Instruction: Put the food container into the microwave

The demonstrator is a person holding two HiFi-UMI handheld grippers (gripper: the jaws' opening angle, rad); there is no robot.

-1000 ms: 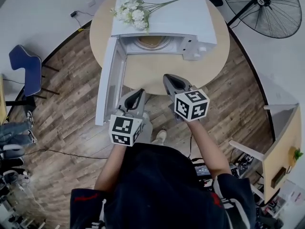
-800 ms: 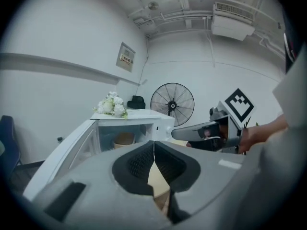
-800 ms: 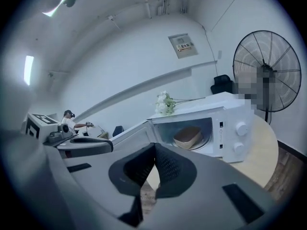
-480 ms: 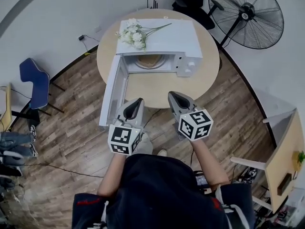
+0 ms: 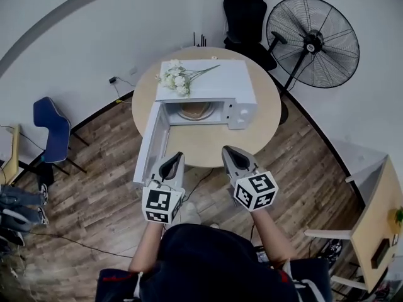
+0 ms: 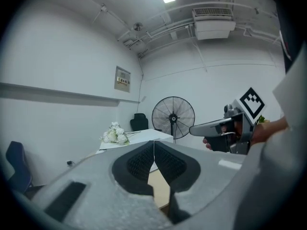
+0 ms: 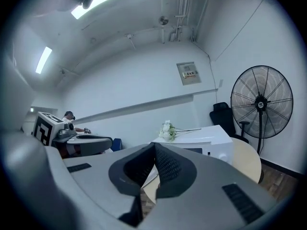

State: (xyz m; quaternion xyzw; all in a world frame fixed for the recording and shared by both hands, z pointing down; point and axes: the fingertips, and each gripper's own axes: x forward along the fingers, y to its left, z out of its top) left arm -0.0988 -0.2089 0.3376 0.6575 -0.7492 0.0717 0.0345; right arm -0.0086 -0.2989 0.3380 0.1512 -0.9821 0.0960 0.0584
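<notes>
Round tan food container [image 5: 193, 111] sits inside the open white microwave [image 5: 208, 83].

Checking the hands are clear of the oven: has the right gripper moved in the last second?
Yes. The right gripper has drawn back from the open microwave, toward the person holding it.

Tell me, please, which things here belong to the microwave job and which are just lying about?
Job: microwave, its open door, left tongs, right tongs (both shut, empty).
Lying about: flowers, fan, black chair, blue chair.
</notes>
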